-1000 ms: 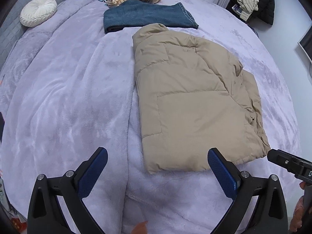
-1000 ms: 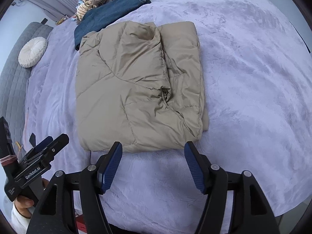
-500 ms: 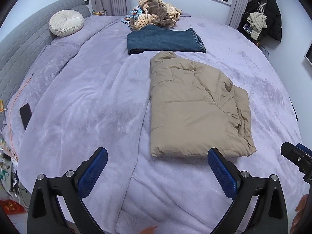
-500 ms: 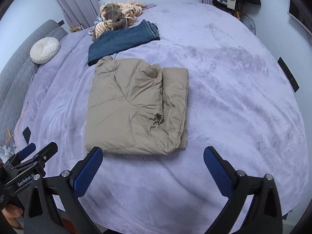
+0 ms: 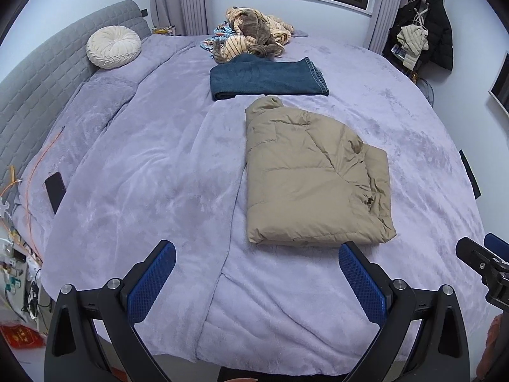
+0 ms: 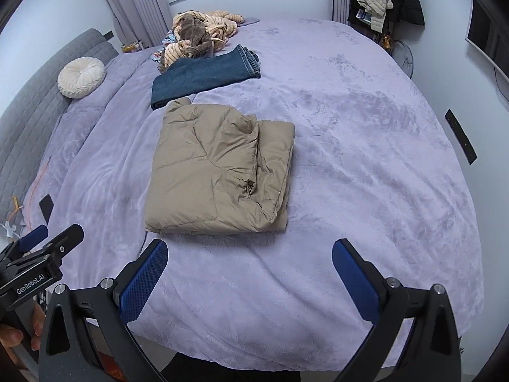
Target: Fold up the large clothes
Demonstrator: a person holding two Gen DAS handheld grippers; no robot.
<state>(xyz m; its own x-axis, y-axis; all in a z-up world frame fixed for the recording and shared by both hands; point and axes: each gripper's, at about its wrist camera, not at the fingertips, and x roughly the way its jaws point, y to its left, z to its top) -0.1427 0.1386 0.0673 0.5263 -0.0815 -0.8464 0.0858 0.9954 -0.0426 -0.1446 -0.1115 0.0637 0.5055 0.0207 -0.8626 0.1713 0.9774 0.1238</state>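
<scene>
In your left wrist view, your left hand-held gripper (image 5: 254, 278) stands wide apart with nothing between its blue pads (image 5: 152, 281), held above the near edge of the bed (image 5: 143, 165). The folded beige puffer jacket (image 5: 313, 181) lies flat on the lilac blanket, ahead and a little right of the gripper, clear of both fingers. Beyond its collar sits a folded pair of blue jeans (image 5: 267, 78), close to the jacket, and behind that a heap of striped and brown clothes (image 5: 253, 36). A round cream cushion (image 5: 113, 46) leans on the grey headboard at the left. Your right hand-held gripper (image 5: 483, 258) pokes in at the right edge.

In your right wrist view, your right hand-held gripper (image 6: 249, 277) has just been opening and now gapes fully, empty. The puffer jacket (image 6: 216, 172) rests ahead of it, slightly left, not touched. The jeans (image 6: 205, 74) lie just past it, the clothes heap (image 6: 198, 31) further back. Your left gripper (image 6: 41, 248) shows at the lower left, held in your hand (image 6: 19, 334)
</scene>
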